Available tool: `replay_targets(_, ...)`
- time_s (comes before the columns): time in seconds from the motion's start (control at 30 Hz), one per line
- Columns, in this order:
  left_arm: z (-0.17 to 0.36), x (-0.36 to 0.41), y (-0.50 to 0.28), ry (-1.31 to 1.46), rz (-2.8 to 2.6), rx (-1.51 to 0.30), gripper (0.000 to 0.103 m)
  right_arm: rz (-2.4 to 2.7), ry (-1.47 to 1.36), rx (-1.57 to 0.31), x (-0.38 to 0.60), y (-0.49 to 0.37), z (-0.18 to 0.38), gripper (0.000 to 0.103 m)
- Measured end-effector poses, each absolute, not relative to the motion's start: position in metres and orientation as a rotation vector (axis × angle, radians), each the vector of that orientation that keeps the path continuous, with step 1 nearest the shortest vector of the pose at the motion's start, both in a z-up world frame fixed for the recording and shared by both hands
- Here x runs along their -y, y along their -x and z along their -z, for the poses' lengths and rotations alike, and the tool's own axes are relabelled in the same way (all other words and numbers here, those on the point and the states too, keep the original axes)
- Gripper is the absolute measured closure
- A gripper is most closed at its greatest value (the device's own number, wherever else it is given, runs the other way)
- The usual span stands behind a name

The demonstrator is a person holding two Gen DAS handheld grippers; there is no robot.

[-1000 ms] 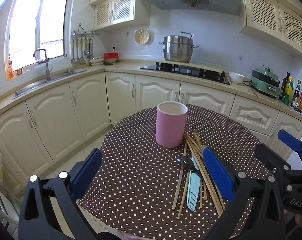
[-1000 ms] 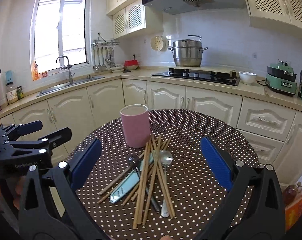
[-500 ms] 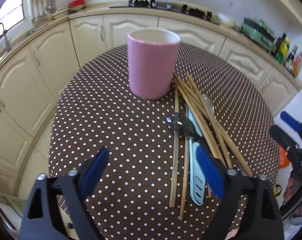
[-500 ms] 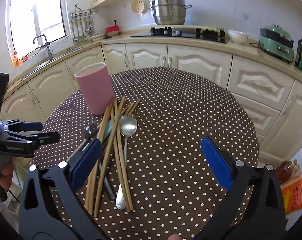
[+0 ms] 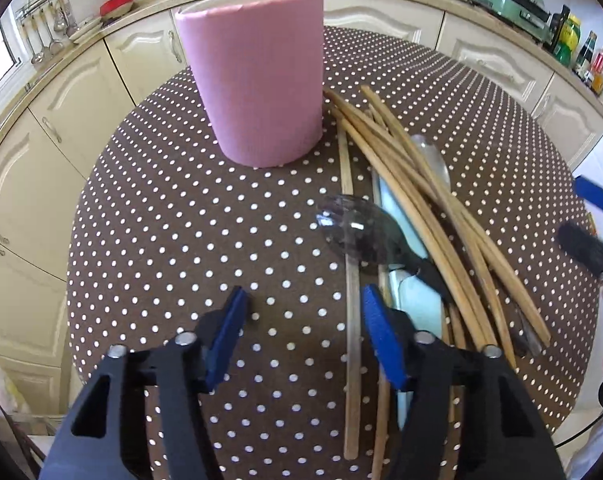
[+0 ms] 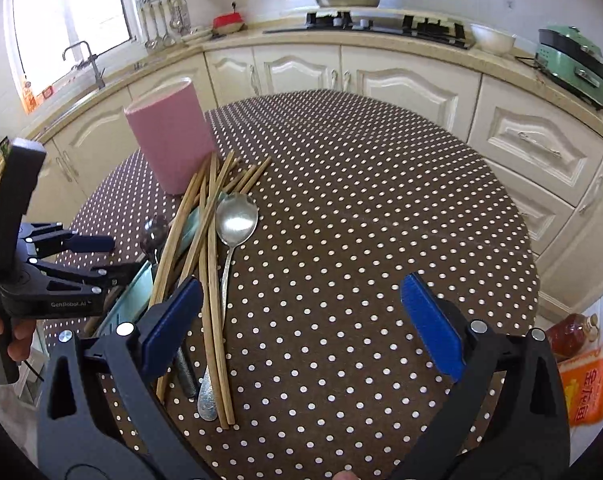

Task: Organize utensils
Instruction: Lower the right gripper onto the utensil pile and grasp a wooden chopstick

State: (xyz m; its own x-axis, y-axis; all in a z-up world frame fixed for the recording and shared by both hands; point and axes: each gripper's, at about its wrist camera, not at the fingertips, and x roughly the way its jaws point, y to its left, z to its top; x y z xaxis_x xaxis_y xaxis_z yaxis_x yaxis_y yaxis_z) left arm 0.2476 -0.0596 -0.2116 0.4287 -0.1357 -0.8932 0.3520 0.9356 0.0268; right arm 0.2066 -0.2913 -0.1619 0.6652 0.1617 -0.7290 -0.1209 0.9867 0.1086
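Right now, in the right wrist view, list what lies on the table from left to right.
Pink cup → dark spoon → chopsticks → silver spoon → bare polka-dot tablecloth.

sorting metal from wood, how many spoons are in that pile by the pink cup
2: a silver spoon at the pile's right edge, bowl toward the pink cup, and a dark spoon on the left, over the pale blue utensil. More may hide beneath the chopsticks.
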Motion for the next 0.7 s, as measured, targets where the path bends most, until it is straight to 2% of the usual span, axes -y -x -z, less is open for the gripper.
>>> replay_targets(0.07, 0.211, 0.06, -0.245, -0.21, 0.308, -1.077, 0.076, -0.182, -0.04, -0.855, 0.288, -0.213, 0.165, 0.006)
replay_targets(0.13, 0.21, 0.048, -0.236, -0.173, 0.294, -1.07, 0.093, -0.207, -0.033, -0.872, 0.285, -0.218, 0.166, 0.008)
replay_targets(0.27, 0.212, 0.03, -0.221, -0.063, 0.294, -1.07, 0.094, -0.272, -0.035, -0.912, 0.275, -0.23, 0.166, 0.023)
replay_targets(0.43, 0.211, 0.013, -0.189, 0.013, 0.276, -1.081, 0.094, -0.338, -0.019, -0.972, 0.258, -0.247, 0.167, 0.053)
replay_targets(0.5, 0.21, 0.007, -0.182, 0.035, 0.274, -1.089, 0.094, -0.35, -0.007, -1.007, 0.253, -0.255, 0.17, 0.061)
replay_targets(0.6, 0.21, 0.004, -0.183, 0.058, 0.289, -1.104, 0.094, -0.355, 0.009, -1.043, 0.248, -0.263, 0.172, 0.069)
replay_targets(0.7, 0.208, -0.003, -0.193, 0.056, 0.298, -1.116, 0.093, -0.369, 0.012, -1.069, 0.244, -0.266, 0.17, 0.069)
